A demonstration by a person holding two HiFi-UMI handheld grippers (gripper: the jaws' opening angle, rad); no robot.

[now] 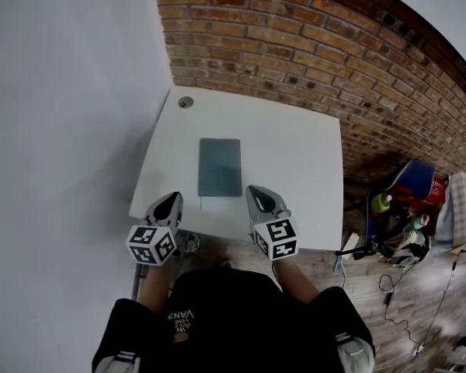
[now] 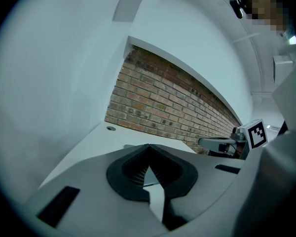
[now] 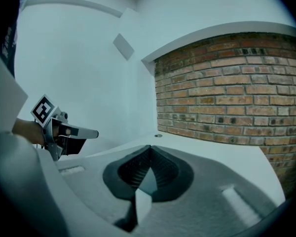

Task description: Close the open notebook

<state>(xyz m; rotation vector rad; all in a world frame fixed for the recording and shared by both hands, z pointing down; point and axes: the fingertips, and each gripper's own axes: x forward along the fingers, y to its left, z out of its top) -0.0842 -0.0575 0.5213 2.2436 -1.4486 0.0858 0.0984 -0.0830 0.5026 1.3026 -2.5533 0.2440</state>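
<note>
The notebook (image 1: 219, 167) lies closed on the table (image 1: 295, 154); left gripper (image 1: 173, 197) and right gripper (image 1: 255, 190) hover just before it, claws pressed together, empty.

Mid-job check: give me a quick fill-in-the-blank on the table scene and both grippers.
1. The notebook lies flat on the white table with its cover ____.
2. The wall behind the table is made of ____.
3. The left gripper and the right gripper both have their fingers ____, with nothing between them.

Missing words: closed; brick; shut.
</note>
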